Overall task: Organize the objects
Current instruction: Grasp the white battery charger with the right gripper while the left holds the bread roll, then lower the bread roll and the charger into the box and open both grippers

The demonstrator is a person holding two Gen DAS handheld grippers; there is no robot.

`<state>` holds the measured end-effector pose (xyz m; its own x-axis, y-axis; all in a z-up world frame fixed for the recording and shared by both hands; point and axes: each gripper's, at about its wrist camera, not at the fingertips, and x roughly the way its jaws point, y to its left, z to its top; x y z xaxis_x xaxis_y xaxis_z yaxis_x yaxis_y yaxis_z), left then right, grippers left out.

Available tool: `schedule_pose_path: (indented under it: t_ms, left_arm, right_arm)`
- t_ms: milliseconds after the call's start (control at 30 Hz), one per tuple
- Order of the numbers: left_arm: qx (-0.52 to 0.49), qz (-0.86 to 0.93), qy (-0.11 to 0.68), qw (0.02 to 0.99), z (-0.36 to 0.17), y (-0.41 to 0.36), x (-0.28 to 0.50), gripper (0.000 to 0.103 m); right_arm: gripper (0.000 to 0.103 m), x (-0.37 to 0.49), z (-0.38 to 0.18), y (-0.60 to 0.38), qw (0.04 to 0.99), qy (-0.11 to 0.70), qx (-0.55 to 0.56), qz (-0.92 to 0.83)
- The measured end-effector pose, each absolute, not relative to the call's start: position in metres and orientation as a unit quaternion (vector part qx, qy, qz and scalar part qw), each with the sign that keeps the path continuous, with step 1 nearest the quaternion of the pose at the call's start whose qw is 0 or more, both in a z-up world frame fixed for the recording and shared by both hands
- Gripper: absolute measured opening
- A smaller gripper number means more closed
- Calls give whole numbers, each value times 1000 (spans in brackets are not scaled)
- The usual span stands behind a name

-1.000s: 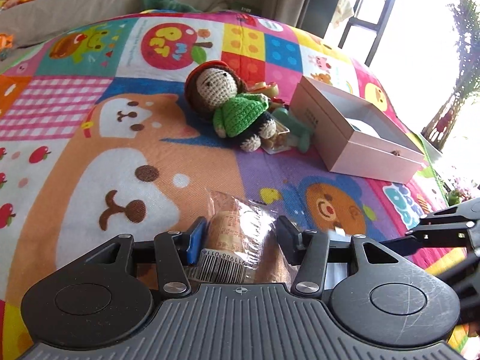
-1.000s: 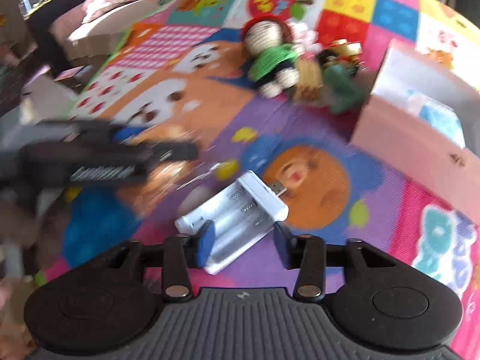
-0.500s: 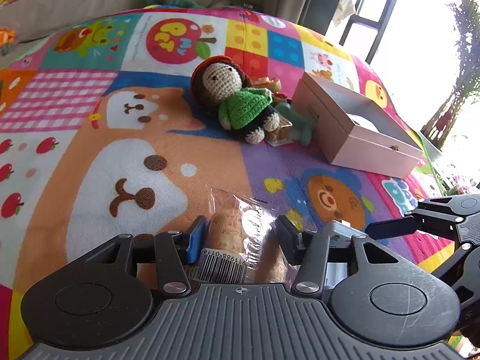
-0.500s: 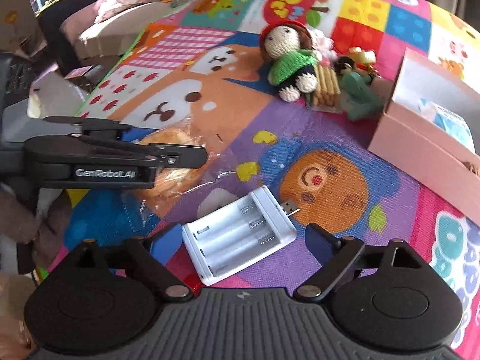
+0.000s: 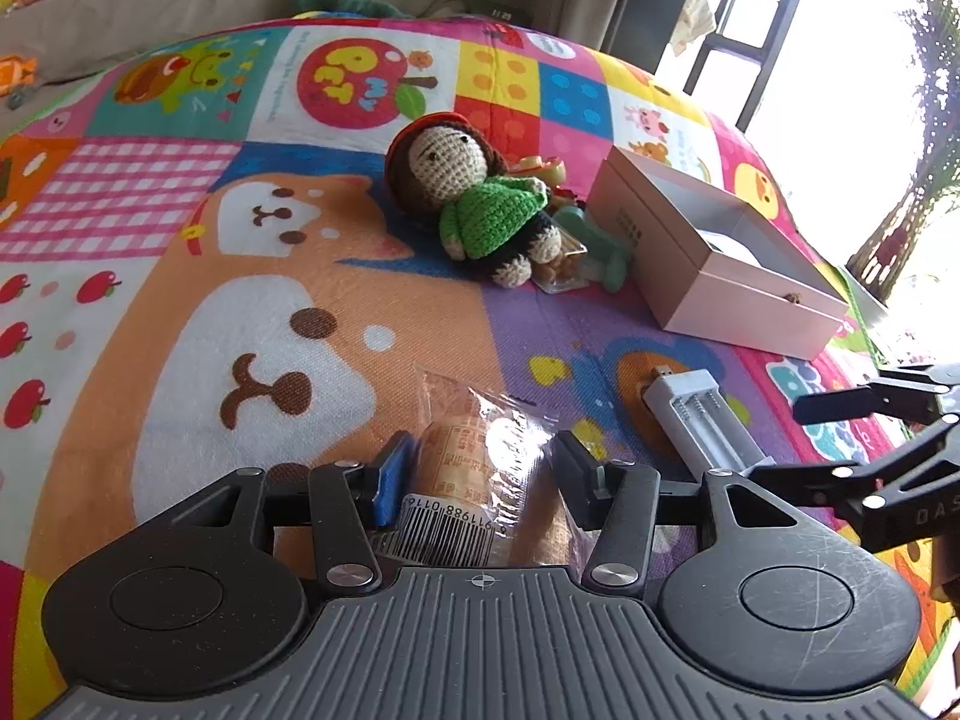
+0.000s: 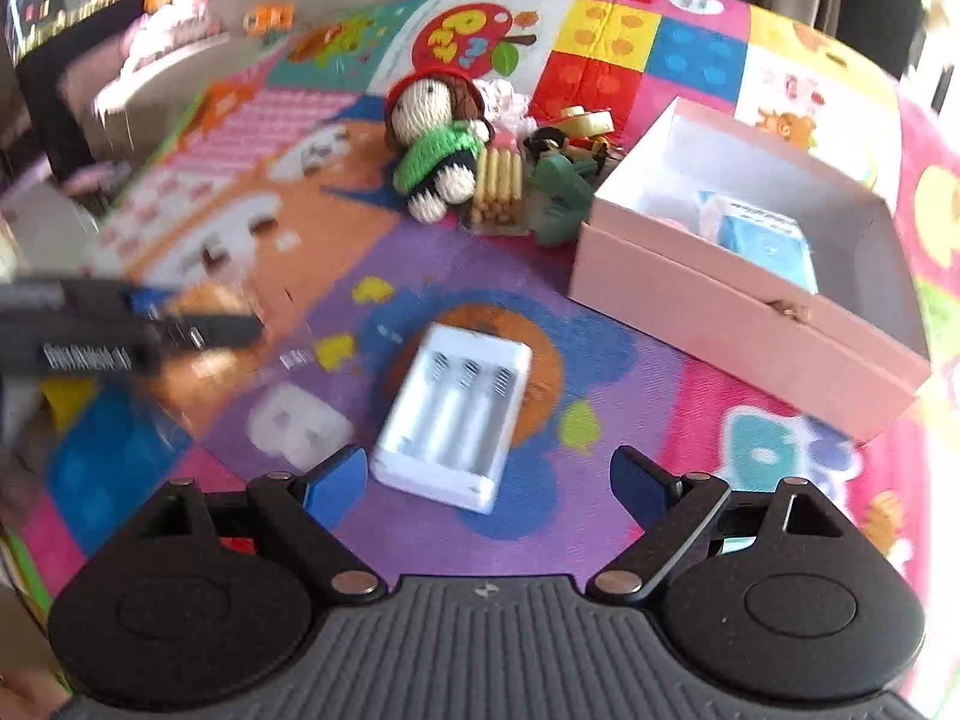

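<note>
The colourful play mat (image 5: 180, 312) covered nearly all of both views, its far edge meeting a beige sofa (image 5: 150, 6) at the top and its right side running toward a bright window. A wide stretch of bare mat, over the printed dog faces, lay open to the left of everything. The pink box (image 6: 738, 324) stood open-topped on the right part of the mat, a blue-and-white packet inside it against the near wall. Just left of the box a cluster sat tight together: the crocheted doll (image 5: 474, 204) in a green sweater, a pack of biscuit sticks (image 6: 497, 186) touching the doll's legs, and a dark green toy (image 6: 561, 195) just beside the box's corner. Between that cluster and the grippers a band of purple mat stayed free. The white battery charger (image 6: 456, 420) lay flat on the orange bear print, well clear of the box. The right gripper (image 6: 486, 480) hovered just short of it with its jaws spread wide, having just opened, the charger's near end between the fingers but untouched. The left gripper (image 5: 477, 477) was clamped on a wrapped bread roll (image 5: 474, 480), its pads pressing the clear wrapper from both sides.
</note>
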<state>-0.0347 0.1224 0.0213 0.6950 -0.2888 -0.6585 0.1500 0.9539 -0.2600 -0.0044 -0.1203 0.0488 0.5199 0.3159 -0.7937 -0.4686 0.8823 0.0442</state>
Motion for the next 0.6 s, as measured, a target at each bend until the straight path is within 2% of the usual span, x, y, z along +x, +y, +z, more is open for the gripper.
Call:
schedule_pose_path:
  t_ms: [100, 167, 233, 400, 600]
  left_arm:
    - [-86, -114, 373, 917, 23, 119, -37, 56]
    - [-85, -111, 376, 916, 24, 117, -40, 55]
    - [-86, -109, 379, 915, 25, 116, -45, 54]
    - [-89, -129, 378, 913, 40, 102, -45, 53]
    - [-101, -182, 323, 923, 104, 56, 7, 52]
  right_arm:
    - [85, 5, 36, -107, 870, 433, -92, 219]
    - [62, 8, 30, -100, 866, 440, -98, 217]
    - [50, 5, 34, -94, 867, 429, -115, 227]
    - [48, -9, 53, -120, 878, 397, -93, 250]
    - [47, -24, 94, -197, 924, 318, -40, 209]
